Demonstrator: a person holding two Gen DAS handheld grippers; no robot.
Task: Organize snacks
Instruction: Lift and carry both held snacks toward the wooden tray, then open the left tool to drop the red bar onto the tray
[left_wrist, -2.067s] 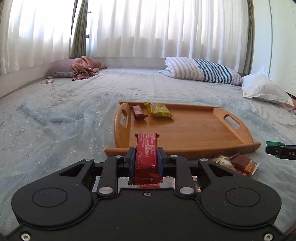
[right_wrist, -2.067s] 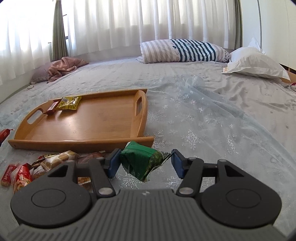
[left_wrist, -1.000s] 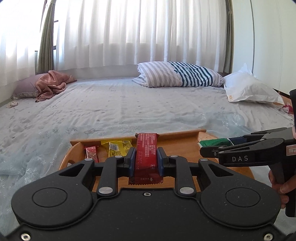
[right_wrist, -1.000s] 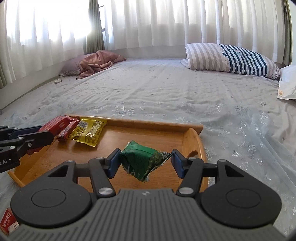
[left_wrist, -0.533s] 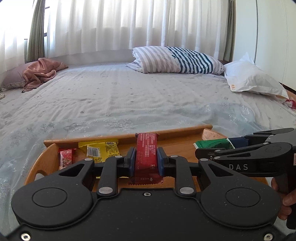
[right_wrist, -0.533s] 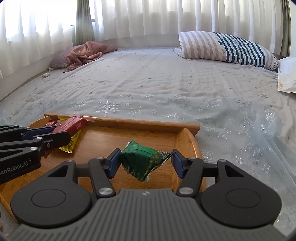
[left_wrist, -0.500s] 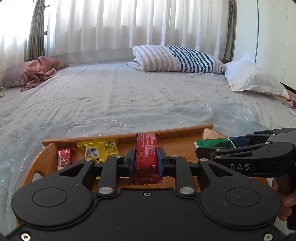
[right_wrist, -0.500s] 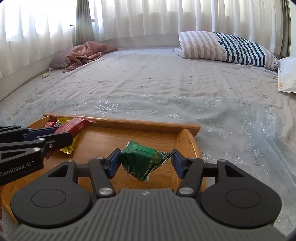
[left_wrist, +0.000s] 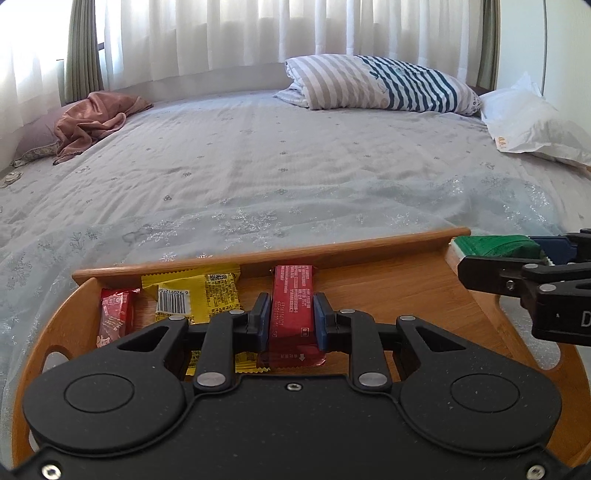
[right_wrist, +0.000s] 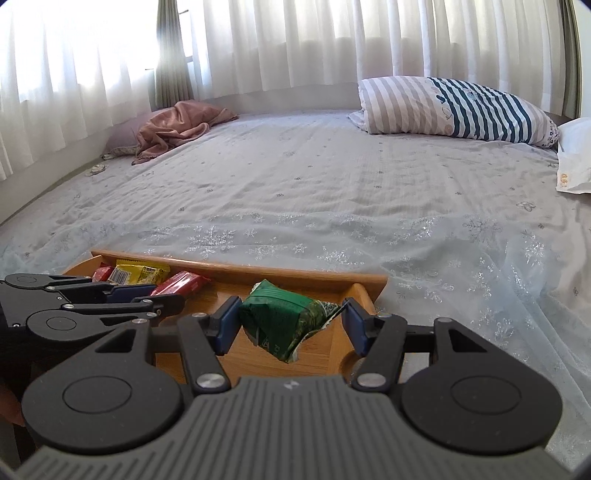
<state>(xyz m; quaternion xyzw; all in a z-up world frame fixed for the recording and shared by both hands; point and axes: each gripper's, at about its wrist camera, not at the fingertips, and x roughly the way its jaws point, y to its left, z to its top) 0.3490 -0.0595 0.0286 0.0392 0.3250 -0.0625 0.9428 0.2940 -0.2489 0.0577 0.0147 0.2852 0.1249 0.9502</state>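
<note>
My left gripper (left_wrist: 291, 317) is shut on a red snack bar (left_wrist: 292, 299) and holds it over the wooden tray (left_wrist: 388, 295), near the far rim. A yellow snack packet (left_wrist: 195, 295) and a small red packet (left_wrist: 114, 314) lie in the tray's far left corner. My right gripper (right_wrist: 290, 325) is shut on a green snack packet (right_wrist: 284, 317) over the tray's right end (right_wrist: 332, 280). The right gripper also shows in the left wrist view (left_wrist: 517, 258), and the left gripper in the right wrist view (right_wrist: 155, 291).
The tray lies on a bed with a grey patterned sheet (left_wrist: 258, 177). A striped pillow (left_wrist: 376, 85) and a white pillow (left_wrist: 528, 122) lie at the far right. A pink cloth on a pillow (left_wrist: 88, 122) lies at the far left.
Both grippers have moved forward and lower over the tray with their snacks still held. The tray's far rim and the packets in it are now closer.
</note>
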